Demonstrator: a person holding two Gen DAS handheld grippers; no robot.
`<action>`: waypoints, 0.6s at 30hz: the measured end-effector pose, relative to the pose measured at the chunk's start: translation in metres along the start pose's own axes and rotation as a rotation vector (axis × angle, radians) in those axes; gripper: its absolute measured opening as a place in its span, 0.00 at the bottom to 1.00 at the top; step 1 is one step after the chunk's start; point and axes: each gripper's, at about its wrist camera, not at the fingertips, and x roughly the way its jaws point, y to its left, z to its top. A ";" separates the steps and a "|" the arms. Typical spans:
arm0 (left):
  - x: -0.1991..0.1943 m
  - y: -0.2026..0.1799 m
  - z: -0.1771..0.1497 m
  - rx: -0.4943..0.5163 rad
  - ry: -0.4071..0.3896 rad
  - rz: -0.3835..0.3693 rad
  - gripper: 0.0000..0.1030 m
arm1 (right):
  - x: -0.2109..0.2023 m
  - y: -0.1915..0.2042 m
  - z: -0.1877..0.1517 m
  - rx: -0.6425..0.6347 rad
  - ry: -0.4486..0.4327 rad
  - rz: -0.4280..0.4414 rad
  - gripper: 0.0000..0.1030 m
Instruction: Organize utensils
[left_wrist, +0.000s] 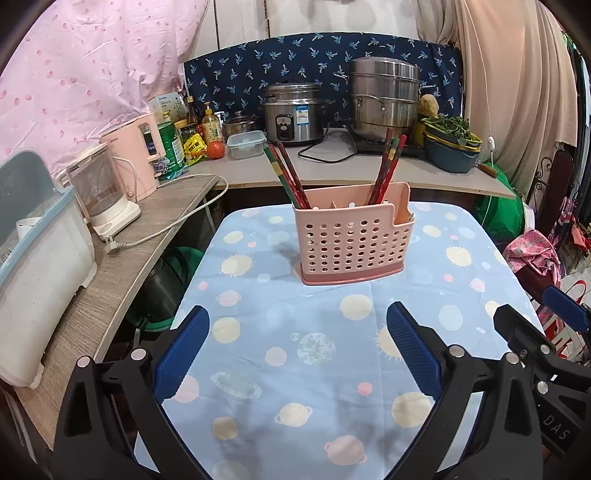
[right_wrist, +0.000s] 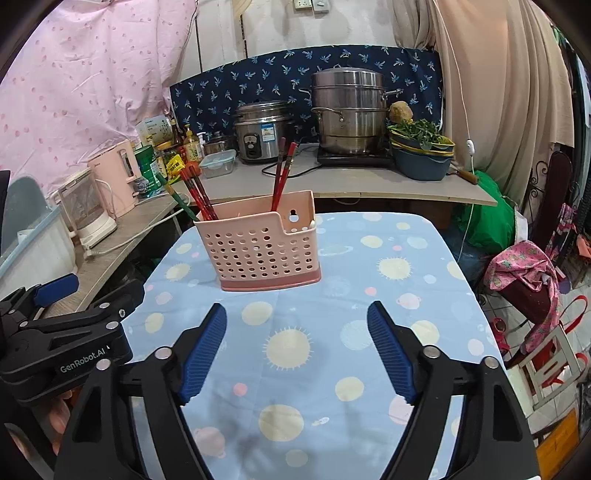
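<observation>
Over the planet-print tablecloth, left tongs and right tongs wide open, empty.

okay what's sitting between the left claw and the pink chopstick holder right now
Nothing. In the left wrist view, only bare planet-print tablecloth lies between the open left claw and the pink chopstick holder.

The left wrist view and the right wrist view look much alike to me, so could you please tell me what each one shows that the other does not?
Only the left wrist view shows the tomato on the counter and the large white bin on the side shelf. Only the right wrist view shows the keyhole slot in the holder's back wall, the wall sockets, and fingers under the left gripper. Both show the pink utensil holder with chopsticks, the planet-print tablecloth, the rice cooker and open, empty grippers.
</observation>
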 end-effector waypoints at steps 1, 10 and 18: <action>0.000 -0.001 -0.001 0.001 0.002 0.004 0.91 | 0.000 -0.001 -0.001 0.002 0.000 -0.002 0.79; 0.001 -0.002 -0.010 -0.001 0.016 0.029 0.92 | 0.002 -0.005 -0.012 -0.010 0.024 -0.028 0.84; 0.004 -0.003 -0.017 0.009 0.027 0.053 0.93 | 0.007 -0.004 -0.018 -0.021 0.046 -0.024 0.94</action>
